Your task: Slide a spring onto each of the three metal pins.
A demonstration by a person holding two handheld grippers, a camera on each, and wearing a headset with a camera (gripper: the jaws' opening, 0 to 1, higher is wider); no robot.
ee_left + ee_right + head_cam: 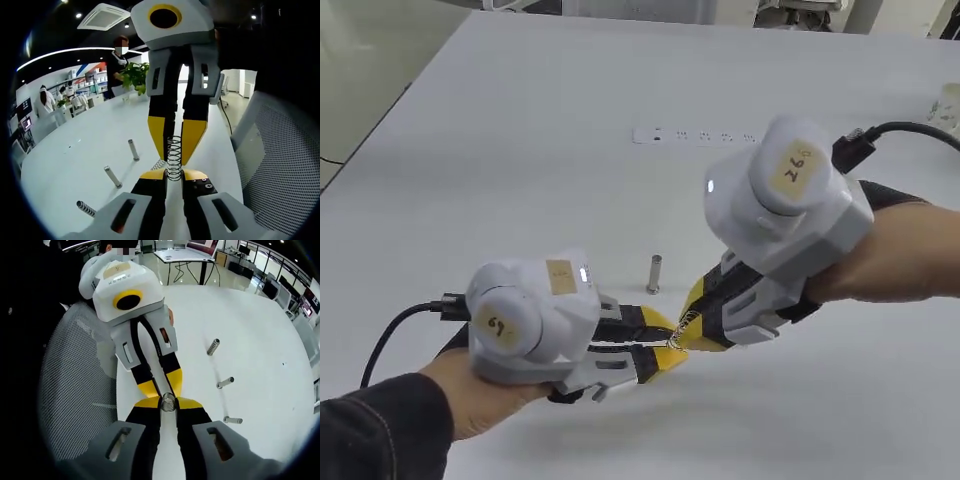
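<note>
Clenching one spring (174, 157) from both ends, the left tongs (174, 175) and right tongs (168, 404) meet tip to tip over the desk (520, 150); nearby, one pin (86, 207) of three wears a spring.

Shiny wire spring (174, 159), dull metal pins (133, 149), matt white table (520, 150)

A mesh chair (280, 165) stands beside the long white workbench (520, 150).

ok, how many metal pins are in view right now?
3. In the left gripper view they stand in a row left of the jaws: far pin bare, middle pin bare, near pin wearing a spring. None looks hidden there.
</note>
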